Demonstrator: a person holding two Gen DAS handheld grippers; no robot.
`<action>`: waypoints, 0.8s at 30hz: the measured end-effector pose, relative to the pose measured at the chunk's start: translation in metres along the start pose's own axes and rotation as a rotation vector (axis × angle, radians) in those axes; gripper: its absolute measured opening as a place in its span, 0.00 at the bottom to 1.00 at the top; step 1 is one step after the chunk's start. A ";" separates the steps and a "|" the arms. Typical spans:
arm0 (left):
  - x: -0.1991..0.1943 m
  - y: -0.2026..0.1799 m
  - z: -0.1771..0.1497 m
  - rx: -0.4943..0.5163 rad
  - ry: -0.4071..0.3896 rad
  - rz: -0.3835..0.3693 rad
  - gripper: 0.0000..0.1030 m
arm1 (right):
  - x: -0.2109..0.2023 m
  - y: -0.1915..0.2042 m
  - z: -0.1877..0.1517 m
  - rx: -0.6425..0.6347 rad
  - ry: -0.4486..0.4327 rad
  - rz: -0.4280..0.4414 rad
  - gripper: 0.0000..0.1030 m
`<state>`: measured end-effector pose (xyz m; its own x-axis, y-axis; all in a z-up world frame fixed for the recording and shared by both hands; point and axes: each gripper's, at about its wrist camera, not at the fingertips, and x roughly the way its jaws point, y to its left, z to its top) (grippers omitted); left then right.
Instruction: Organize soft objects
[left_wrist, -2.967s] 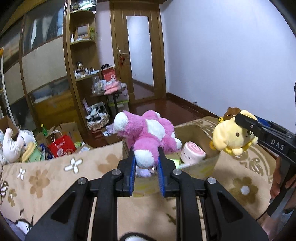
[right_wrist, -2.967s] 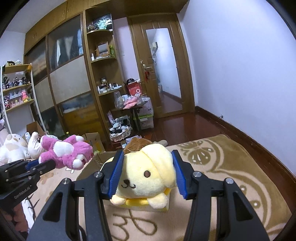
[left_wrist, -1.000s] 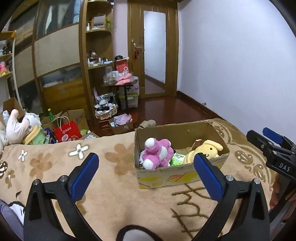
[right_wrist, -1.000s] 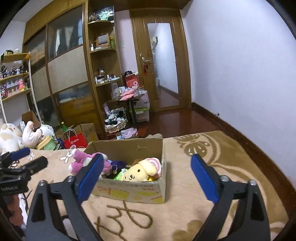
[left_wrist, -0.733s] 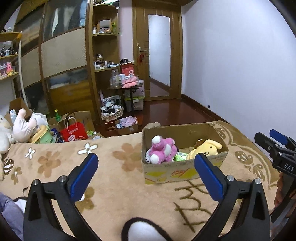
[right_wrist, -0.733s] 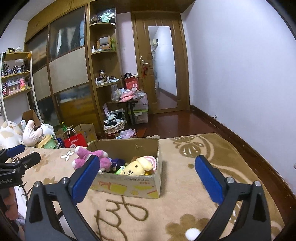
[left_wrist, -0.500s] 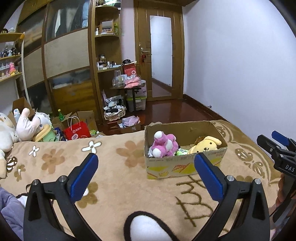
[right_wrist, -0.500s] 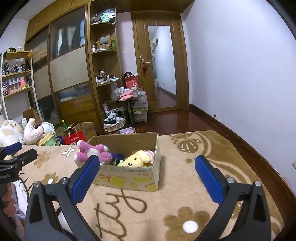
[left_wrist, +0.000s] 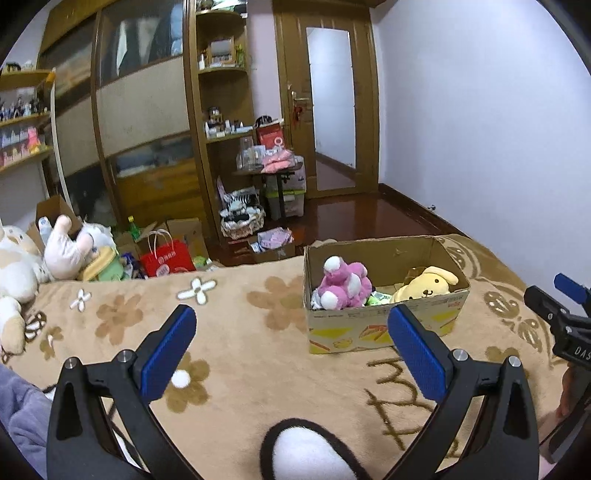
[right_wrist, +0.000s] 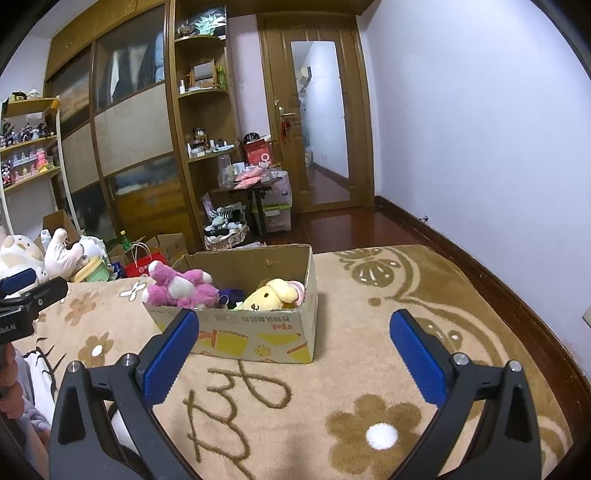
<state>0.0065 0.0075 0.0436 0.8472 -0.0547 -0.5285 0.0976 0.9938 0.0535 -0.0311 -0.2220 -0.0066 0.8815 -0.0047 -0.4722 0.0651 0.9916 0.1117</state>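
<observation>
Both pairs of tongs are held spread wide and empty above a tan plush blanket patterned with brown flowers (left_wrist: 236, 332). The left tongs (left_wrist: 291, 345) are seen with blue pads far apart, nothing between them; the right tongs (right_wrist: 293, 349) are likewise parted and bare. Each is glimpsed at the edge of the other's view, level with one another and well apart.

Just beyond the tips, an open brown cardboard box with yellow printing on its side (left_wrist: 384, 332) is shown resting on the blanket. It lies ahead and slightly right of the left tongs, and ahead and slightly left of the right tongs, so it sits between the two, with neither judged clearly nearer. Its long axis is set across the line of reach. Inside, a pink and white plush animal (left_wrist: 343, 284) is piled at the left end and a yellow floppy-eared plush dog (left_wrist: 424, 288) at the right end, with smaller soft items, too small to identify, between them.

Farther left, at the blanket's edge, a heap of white and cream stuffed toys (left_wrist: 55, 251) remains outside the box. Should more be gathered, the left tongs would be judged better placed, the heap lying to their far left. A red paper bag (left_wrist: 166, 256) and wooden shelving (left_wrist: 218, 122) are seen behind.
</observation>
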 end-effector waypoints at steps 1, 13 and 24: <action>0.002 0.001 0.000 -0.006 0.007 -0.004 0.99 | 0.000 -0.001 0.000 -0.002 0.001 0.000 1.00; 0.012 -0.006 -0.005 0.023 0.026 -0.007 0.99 | 0.002 0.001 -0.003 -0.004 0.004 0.004 1.00; 0.011 -0.017 -0.008 0.067 0.012 -0.015 0.99 | 0.005 -0.001 -0.006 -0.008 0.005 0.000 1.00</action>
<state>0.0095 -0.0090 0.0302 0.8390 -0.0683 -0.5398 0.1456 0.9841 0.1017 -0.0299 -0.2224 -0.0141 0.8791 -0.0040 -0.4766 0.0611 0.9927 0.1044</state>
